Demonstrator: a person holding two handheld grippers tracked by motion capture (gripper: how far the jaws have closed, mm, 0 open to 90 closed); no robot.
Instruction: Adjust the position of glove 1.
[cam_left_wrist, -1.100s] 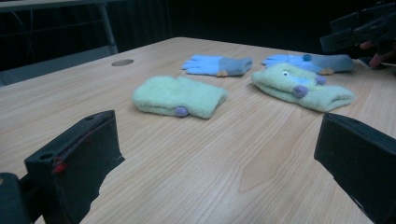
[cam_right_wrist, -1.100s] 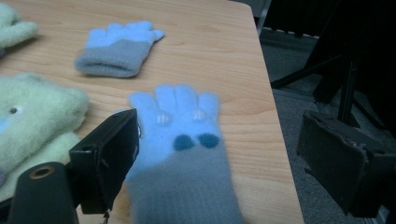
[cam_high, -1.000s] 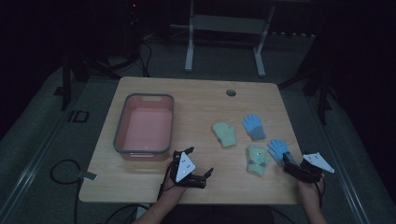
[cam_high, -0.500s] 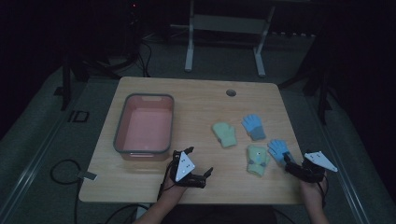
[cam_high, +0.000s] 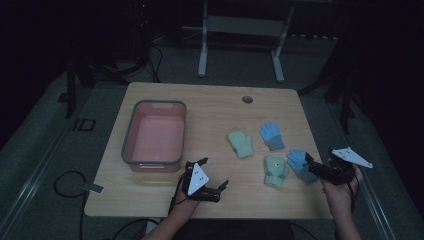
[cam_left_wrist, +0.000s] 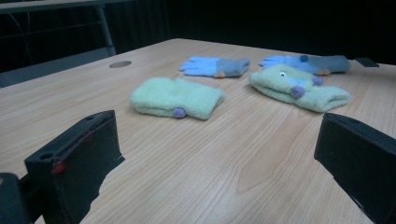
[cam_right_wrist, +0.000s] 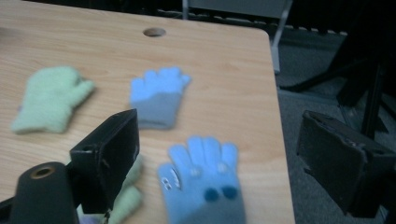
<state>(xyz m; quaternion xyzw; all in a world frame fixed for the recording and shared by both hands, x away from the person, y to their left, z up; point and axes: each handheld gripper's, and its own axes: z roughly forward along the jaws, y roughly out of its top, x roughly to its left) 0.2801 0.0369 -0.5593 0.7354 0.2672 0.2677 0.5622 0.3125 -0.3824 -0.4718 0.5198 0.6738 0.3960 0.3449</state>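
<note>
Four small gloves lie on the right half of the wooden table (cam_high: 210, 107): a green mitten (cam_high: 241, 143) (cam_left_wrist: 176, 97) (cam_right_wrist: 49, 98), a blue glove (cam_high: 271, 135) (cam_left_wrist: 215, 66) (cam_right_wrist: 159, 95), a green mitten with an eye (cam_high: 276, 171) (cam_left_wrist: 299, 86) and a second blue glove (cam_high: 299, 163) (cam_left_wrist: 306, 63) (cam_right_wrist: 205, 186). My right gripper (cam_high: 310, 167) (cam_right_wrist: 224, 158) is open just right of that second blue glove, which lies under the gap between its jaws. My left gripper (cam_high: 214, 173) (cam_left_wrist: 215, 158) rests open near the front edge, facing the gloves, holding nothing.
A pink bin with a grey rim (cam_high: 129, 131) stands on the table's left half. A cable hole (cam_high: 247, 99) (cam_right_wrist: 154, 32) sits near the far edge. The table's right edge is close beside my right gripper. Metal stand legs (cam_high: 202, 45) rise beyond the table.
My right gripper has shifted slightly forward over the near blue glove. The left gripper and the gloves have stayed put.
</note>
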